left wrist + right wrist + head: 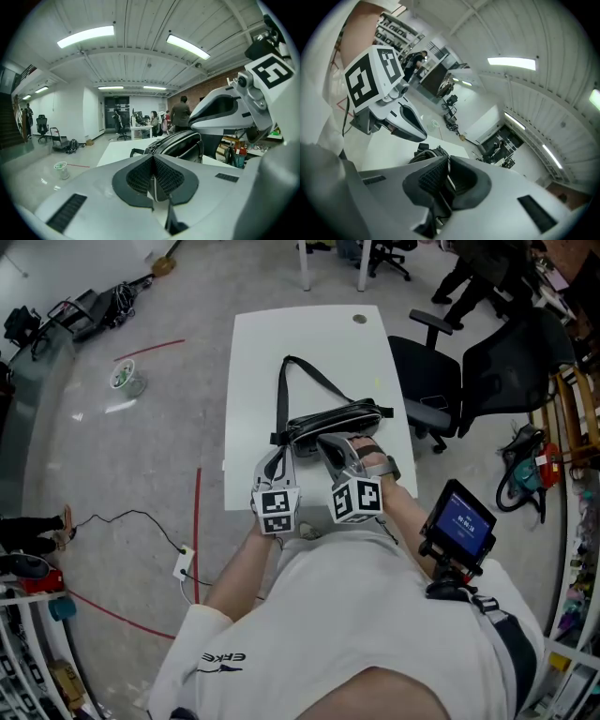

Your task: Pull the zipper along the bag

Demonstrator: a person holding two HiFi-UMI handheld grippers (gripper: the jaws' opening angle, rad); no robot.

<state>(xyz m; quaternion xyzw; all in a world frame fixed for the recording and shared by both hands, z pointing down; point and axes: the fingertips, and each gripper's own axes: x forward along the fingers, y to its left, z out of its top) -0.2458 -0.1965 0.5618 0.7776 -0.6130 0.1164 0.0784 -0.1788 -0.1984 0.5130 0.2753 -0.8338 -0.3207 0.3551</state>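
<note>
A black bag [339, 418] with a long strap [282, 395] lies across the near half of the white table [309, 343]. A pale zipper line runs along its top. My left gripper [277, 461] sits at the bag's left end, by the strap buckle, and is shut. In the left gripper view the pads [140, 177] meet with the bag [178, 143] just beyond them. My right gripper [328, 442] rests over the bag's near side, also shut. Its pads [431, 176] nearly touch, and the bag [425, 153] shows past the tip. I see no zipper pull.
Black office chairs [487, 371] stand to the right of the table. A phone on a mount [459, 526] hangs near the person's right side. On the floor to the left are a red tape line [198, 521], a cable and a small bucket [125, 379].
</note>
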